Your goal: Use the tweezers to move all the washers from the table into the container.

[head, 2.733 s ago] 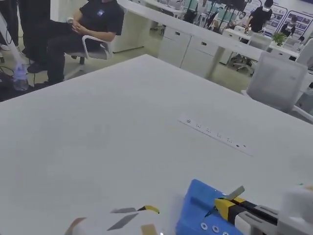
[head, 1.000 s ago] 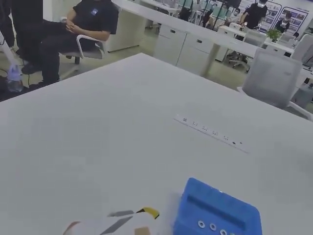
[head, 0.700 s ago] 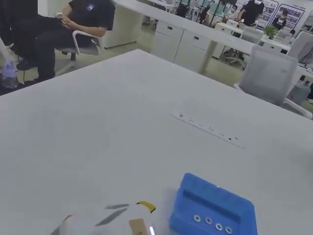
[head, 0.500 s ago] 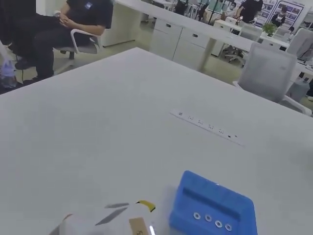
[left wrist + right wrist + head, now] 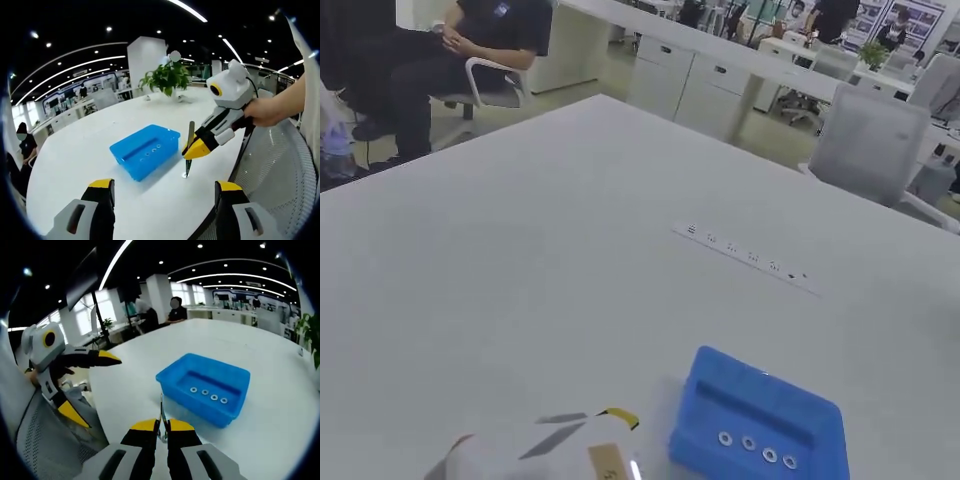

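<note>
Vertically clamped in the closed jaws of the right gripper (image 5: 161,424), the tweezers (image 5: 190,132) stand tips-down on the table (image 5: 125,390) beside the blue container (image 5: 197,405), probably for a pickup. Four washers (image 5: 208,393) lie inside. The left gripper (image 5: 165,185) is spread wide, empty.

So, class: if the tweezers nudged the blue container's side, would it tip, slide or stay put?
The blue container looks low and wide, so it would probably slide rather than tip. It seems thin plastic holding just four small washers, so likely light; the smooth white table may offer little grip.
</note>
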`<state>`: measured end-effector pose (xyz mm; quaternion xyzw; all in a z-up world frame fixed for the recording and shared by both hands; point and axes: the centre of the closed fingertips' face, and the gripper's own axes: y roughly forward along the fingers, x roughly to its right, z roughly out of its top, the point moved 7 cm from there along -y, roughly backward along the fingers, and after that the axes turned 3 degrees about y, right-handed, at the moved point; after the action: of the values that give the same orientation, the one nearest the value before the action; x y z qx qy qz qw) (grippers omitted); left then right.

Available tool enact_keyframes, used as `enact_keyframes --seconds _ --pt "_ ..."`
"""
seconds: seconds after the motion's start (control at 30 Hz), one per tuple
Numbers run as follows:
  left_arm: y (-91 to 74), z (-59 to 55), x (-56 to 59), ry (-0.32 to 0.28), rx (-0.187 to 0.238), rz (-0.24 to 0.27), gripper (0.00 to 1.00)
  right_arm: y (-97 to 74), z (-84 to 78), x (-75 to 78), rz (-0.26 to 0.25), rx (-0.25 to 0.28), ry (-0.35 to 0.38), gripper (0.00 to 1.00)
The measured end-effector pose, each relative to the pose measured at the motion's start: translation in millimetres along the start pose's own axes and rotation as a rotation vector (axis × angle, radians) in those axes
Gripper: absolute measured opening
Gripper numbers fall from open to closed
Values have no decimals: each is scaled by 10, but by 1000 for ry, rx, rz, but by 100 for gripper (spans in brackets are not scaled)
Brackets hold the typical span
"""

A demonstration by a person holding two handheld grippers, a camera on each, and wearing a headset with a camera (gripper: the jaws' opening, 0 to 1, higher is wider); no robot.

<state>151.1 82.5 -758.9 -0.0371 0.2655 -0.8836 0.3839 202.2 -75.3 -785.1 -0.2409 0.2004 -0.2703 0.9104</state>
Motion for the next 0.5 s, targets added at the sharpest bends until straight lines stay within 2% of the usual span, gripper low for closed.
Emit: enact_keyframes --seconds 0.33,0.5 --pt "6 1 8 5 -2 -2 83 57 -3 16 10 -4 -4 4" --pt "8 3 8 4 -3 -4 83 42 2 -9 6 -24 -49 4"
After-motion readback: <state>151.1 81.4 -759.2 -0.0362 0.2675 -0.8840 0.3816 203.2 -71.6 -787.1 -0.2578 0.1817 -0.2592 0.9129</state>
